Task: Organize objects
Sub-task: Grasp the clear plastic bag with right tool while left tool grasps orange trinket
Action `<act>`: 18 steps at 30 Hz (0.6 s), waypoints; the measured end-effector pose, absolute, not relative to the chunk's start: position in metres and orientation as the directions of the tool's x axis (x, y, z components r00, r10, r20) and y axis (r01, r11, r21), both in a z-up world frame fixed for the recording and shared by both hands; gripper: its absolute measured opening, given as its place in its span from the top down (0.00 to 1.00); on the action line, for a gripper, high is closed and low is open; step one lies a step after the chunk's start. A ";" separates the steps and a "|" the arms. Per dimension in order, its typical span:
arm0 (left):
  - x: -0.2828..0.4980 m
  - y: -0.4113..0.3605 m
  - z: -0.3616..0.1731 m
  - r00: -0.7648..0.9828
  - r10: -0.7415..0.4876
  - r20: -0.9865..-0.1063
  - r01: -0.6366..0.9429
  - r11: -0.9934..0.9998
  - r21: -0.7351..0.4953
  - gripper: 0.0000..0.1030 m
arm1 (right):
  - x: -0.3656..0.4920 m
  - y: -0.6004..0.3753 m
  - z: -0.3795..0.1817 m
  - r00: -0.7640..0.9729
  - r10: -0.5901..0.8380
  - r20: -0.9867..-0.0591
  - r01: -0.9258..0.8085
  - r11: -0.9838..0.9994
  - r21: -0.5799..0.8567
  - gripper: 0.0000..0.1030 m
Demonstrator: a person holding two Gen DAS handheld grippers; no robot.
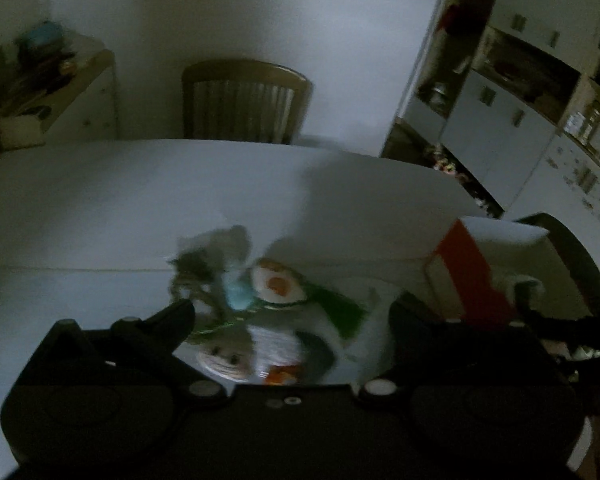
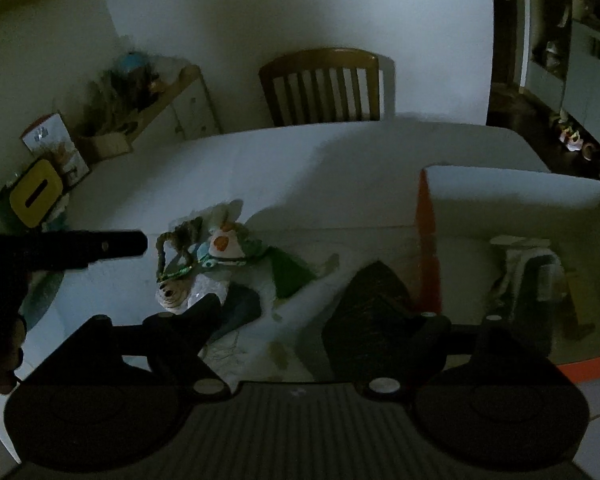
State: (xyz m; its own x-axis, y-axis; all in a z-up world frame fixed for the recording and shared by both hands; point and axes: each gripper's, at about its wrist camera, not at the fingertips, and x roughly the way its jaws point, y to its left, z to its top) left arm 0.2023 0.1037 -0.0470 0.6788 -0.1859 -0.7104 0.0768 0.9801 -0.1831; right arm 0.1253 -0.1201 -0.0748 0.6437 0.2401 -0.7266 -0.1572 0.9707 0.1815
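A heap of small toys lies on the white table (image 1: 100, 200): a pale plush with an orange patch (image 1: 276, 282), a green cloth (image 1: 340, 312), a light-blue piece (image 1: 238, 294) and a doll face (image 1: 224, 356). My left gripper (image 1: 296, 316) hovers low over the heap, open, its fingers on either side and touching nothing I can see. In the right wrist view the same plush (image 2: 224, 244), green cloth (image 2: 288, 270) and a twisted wire figure (image 2: 180, 248) lie ahead. My right gripper (image 2: 292, 296) is open and empty. A dark left finger (image 2: 116, 244) reaches in from the left.
A white box with orange edges (image 2: 512, 192) stands on the table at right, with a pale object (image 2: 528, 256) inside. A wooden chair (image 2: 324, 84) sits behind the table. A yellow-lidded container (image 2: 36, 192) and a cluttered sideboard (image 2: 172, 100) are at left.
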 end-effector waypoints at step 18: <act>0.196 0.139 -0.115 0.642 -0.144 -0.753 0.076 0.989 -0.125 0.00 | 0.183 -0.063 -0.108 0.561 0.242 -0.791 -0.170 0.970 0.176 0.19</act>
